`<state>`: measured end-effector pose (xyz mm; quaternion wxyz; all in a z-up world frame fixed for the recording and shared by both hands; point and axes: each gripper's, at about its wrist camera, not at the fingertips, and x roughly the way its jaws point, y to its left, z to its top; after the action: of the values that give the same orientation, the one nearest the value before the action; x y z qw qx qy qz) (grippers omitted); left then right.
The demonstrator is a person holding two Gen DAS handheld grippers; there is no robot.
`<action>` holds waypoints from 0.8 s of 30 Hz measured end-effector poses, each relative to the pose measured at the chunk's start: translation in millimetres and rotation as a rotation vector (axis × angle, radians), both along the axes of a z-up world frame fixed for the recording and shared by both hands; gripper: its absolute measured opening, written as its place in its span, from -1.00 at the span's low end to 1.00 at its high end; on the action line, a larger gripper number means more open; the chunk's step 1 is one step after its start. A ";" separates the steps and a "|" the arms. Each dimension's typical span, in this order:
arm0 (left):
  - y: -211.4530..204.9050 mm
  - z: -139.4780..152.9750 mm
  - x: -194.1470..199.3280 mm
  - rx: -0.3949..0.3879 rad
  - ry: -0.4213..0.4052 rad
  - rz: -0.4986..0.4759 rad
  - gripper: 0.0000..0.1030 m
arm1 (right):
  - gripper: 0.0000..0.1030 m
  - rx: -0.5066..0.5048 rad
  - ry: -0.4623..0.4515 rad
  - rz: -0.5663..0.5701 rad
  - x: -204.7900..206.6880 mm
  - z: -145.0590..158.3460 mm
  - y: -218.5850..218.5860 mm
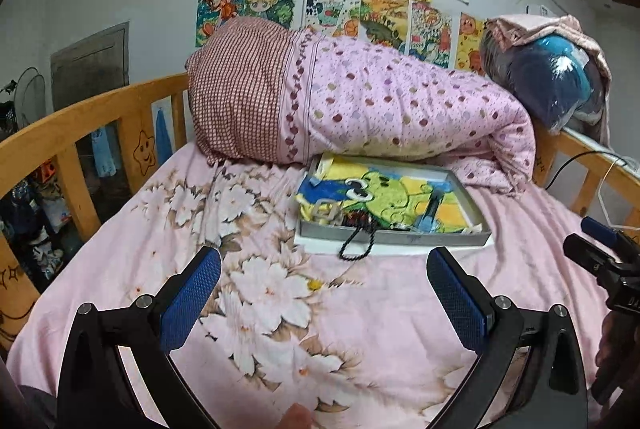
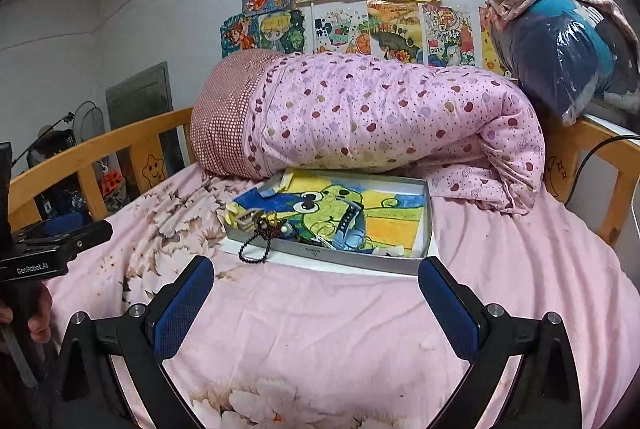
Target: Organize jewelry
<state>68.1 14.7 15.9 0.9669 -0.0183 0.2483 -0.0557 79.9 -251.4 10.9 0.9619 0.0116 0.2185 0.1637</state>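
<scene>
Both tongs released, left gripper (image 1: pixel 324 269) and right gripper (image 2: pixel 316 279) short of the tray (image 2: pixel 332 256); black beads (image 2: pixel 254 249) over its near edge.

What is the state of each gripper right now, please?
Left gripper: open, holding nothing, above the bedsheet.
Right gripper: open, holding nothing, short of the jewelry tray.

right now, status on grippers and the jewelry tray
Left gripper open, empty. Right gripper open, empty. Tray on bed, bead string hanging over its front rim. Path clear.
</scene>
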 end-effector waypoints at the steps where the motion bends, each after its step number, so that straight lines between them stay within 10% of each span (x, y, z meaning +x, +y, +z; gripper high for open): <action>1: 0.7 -4.3 1.6 0.002 0.012 0.005 0.96 | 1.00 0.000 0.004 -0.002 0.0 -2.1 0.9; 24: -5.5 -35.0 10.5 0.026 0.107 0.000 0.96 | 1.00 0.010 0.064 -0.023 8.0 -23.4 7.0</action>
<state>78.6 9.1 -19.1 0.9524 -0.0087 0.3003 -0.0516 87.9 -244.4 -12.5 0.9562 0.0242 0.2482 0.1531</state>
